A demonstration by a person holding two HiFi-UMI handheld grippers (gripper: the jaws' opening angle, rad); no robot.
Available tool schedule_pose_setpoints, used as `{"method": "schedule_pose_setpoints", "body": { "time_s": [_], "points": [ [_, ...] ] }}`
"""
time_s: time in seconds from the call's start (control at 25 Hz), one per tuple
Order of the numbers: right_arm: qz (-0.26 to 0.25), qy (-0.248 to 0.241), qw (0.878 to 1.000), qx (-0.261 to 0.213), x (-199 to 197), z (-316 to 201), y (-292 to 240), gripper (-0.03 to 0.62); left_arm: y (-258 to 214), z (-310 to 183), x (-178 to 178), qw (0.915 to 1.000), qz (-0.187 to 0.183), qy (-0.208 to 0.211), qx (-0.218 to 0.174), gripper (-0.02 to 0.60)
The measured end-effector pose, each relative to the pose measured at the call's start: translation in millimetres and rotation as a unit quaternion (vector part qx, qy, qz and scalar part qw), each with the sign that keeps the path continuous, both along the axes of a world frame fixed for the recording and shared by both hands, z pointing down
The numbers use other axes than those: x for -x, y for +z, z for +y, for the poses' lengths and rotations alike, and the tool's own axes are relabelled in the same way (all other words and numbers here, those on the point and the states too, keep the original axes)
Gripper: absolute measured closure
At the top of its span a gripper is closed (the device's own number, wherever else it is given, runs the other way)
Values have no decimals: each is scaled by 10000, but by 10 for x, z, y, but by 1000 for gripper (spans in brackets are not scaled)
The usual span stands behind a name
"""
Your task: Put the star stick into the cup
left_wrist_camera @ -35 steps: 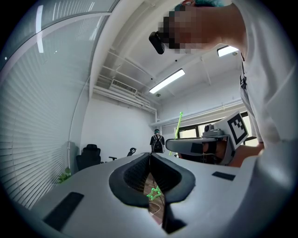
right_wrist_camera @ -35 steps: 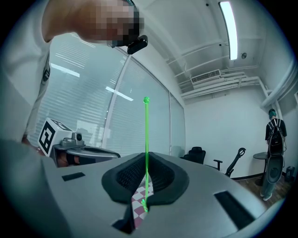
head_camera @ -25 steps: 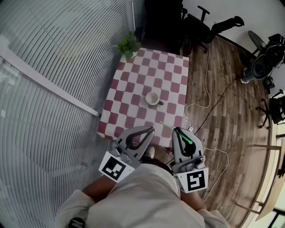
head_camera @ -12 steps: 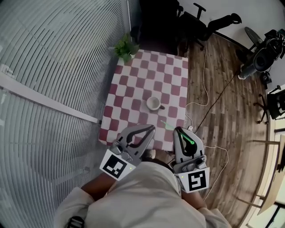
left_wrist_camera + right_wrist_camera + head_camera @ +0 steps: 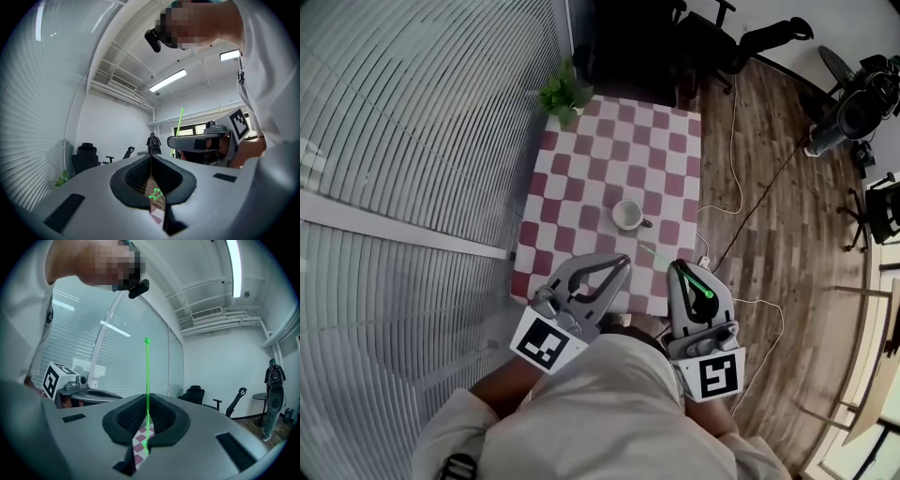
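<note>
Right gripper (image 5: 678,270) clamped on the star stick (image 5: 147,376), jaws pressed together with only the thin green shaft between them. Held partway along, by the look of it: ball end rising straight above the tips in the right gripper view, other end poking forward and low toward the table (image 5: 581,202) in the head view. Probably gripped that way to leave a free length to lower into the cup (image 5: 626,215).

Through the slit below the tips of the left gripper (image 5: 622,262), a small green star outline, likely the stick's star end just beyond. Touching or apart, impossible to say. Left jaws together, nothing pinched between the pads, carried alongside the right, seemingly idle or ready to steady.

Cup white, upright, handle toward the right, near mid-table on the red-and-white check, well apart from both grippers. Stick not yet over it, so task judged early, at the carry. Next: bring the lower end above the rim, tip the shaft toward upright, release only once inside. Risk: light cup nudged or tipped by a long stick leaning on its rim.

Beyond: potted plant (image 5: 565,92) at the far corner, cables (image 5: 736,169) on the wood floor (image 5: 787,234), office chairs (image 5: 764,37) at the back.
</note>
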State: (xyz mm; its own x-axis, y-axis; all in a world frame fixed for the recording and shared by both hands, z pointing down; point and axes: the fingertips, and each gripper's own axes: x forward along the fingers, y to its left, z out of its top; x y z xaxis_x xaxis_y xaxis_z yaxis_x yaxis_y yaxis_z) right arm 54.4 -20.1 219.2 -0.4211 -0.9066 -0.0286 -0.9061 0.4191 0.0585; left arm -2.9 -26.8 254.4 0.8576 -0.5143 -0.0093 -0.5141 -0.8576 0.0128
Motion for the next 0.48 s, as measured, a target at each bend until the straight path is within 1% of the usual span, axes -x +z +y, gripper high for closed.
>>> {"method": "schedule_pose_setpoints", "body": {
  "time_s": [0.08, 0.2, 0.32, 0.48],
  "points": [
    [21, -16, 10000, 36, 0, -57, 46, 554, 38, -54, 0, 10000, -74, 12, 8, 549],
    [66, -61, 10000, 34, -4, -123, 87, 554, 63, -127, 1, 9999, -86, -22, 49, 549],
    [114, -151, 9997, -152, -4, -161, 126, 554, 123, -174, 10, 9999, -150, -42, 72, 549],
    [170, -165, 9997, 14, -9, -217, 289, 554, 220, -234, 11, 9997, -190, -27, 119, 549]
  ]
}}
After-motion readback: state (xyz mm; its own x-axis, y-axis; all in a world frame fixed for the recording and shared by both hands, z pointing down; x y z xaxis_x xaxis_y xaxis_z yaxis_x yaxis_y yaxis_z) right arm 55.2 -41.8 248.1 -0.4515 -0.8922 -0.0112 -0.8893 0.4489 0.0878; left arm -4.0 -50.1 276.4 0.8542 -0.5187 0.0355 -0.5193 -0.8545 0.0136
